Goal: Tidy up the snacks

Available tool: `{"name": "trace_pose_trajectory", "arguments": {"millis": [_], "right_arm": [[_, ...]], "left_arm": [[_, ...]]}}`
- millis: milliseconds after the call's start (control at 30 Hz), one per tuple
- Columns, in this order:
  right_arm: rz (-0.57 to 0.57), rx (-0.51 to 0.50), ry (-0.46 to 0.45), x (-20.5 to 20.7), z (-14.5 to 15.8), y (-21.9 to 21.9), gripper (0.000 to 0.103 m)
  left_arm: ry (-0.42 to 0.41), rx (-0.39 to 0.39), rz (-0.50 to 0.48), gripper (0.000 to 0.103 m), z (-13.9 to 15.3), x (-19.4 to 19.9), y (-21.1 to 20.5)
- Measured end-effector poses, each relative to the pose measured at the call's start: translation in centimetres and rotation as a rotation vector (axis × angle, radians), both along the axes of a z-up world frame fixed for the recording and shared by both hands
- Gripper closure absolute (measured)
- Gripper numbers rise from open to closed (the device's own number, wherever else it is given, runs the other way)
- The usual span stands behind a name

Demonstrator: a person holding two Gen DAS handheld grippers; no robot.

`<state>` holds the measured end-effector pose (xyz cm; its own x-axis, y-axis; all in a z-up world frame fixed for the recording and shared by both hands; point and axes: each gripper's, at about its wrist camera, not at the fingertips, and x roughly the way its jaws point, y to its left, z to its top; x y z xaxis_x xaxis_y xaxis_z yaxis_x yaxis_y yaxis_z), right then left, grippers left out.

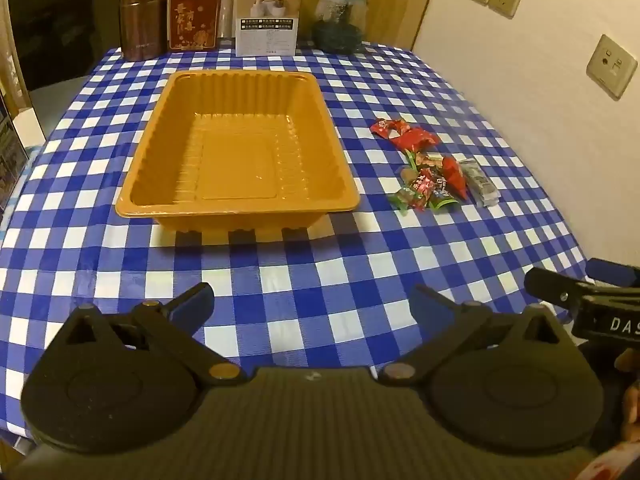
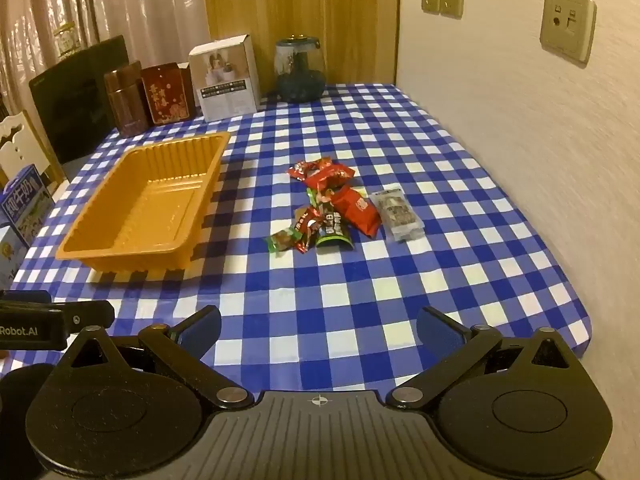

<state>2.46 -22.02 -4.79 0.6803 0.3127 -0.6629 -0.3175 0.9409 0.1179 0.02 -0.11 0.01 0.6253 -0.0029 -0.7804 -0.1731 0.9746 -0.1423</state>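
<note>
An empty orange plastic tray [image 1: 168, 128] [image 2: 100, 220] sits on the blue-and-white checked tablecloth. To its right lies a loose pile of small snack packets [image 1: 430, 168] [image 2: 332, 204]: red, green and dark wrappers, with a clear silver packet [image 1: 480, 182] [image 2: 398, 212] at the right end. My left gripper [image 1: 312, 304] is open and empty, low over the near table, in front of the tray. My right gripper [image 2: 320, 324] is open and empty, near the table's front edge, well short of the snacks. It also shows at the right edge of the left wrist view [image 1: 592, 300].
Along the back edge stand a brown canister [image 1: 144, 16], a red box [image 1: 194, 16], a white carton [image 1: 267, 16] and a glass jar [image 1: 340, 20]. A milk carton [image 2: 24, 208] stands at the left. A wall with sockets [image 2: 566, 24] runs along the right side.
</note>
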Motion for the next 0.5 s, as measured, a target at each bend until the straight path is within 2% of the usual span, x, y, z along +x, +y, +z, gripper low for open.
{"name": "trace_pose_trajectory", "arguments": {"millis": [200,500], "right_arm": [[-0.007,0.025,0.006,0.02,-0.08,0.03,0.000],[-0.005,0.020,0.011,-0.01,0.00,-0.01,0.000]], "left_arm": [[0.000,-0.033,0.004,0.000,0.01,0.05,0.55],[-0.007,0.008,-0.025,0.000,-0.36,0.11,-0.15]]}}
